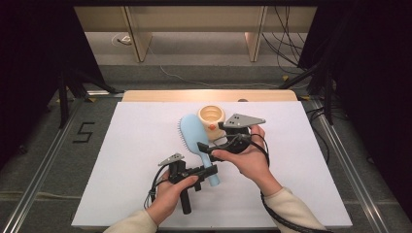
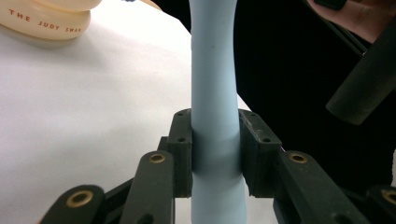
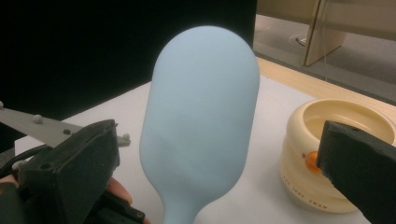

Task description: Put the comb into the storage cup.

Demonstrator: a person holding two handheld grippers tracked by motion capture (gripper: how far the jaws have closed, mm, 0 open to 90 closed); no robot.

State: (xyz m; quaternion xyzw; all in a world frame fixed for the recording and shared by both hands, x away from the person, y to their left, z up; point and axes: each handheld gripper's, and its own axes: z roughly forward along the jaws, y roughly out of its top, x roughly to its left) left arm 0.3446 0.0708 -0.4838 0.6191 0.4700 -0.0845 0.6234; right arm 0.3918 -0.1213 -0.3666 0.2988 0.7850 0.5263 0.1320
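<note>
Hairbrush (image 1: 194,137), light blue, is held off the white table (image 1: 126,160) near its centre, head toward 11 o'clock, handle toward 5 o'clock. My left gripper (image 1: 210,170) is clamped on the handle: in the left gripper view both jaws press flat against the handle's sides (image 2: 215,140), nothing showing between pad and plastic. My left hand (image 1: 170,194) grips the tool from 7 o'clock of the brush.

My right gripper (image 1: 206,148) sits at the brush neck, just at 3 o'clock of the head. In the right gripper view its jaws stand wide apart, one either side of the smooth back of the brush head (image 3: 203,116), neither touching it.

Cream cup (image 1: 212,119) stands upright on the table at 1 o'clock of the brush head, close beside it; orange spot on its wall (image 3: 310,158).
</note>
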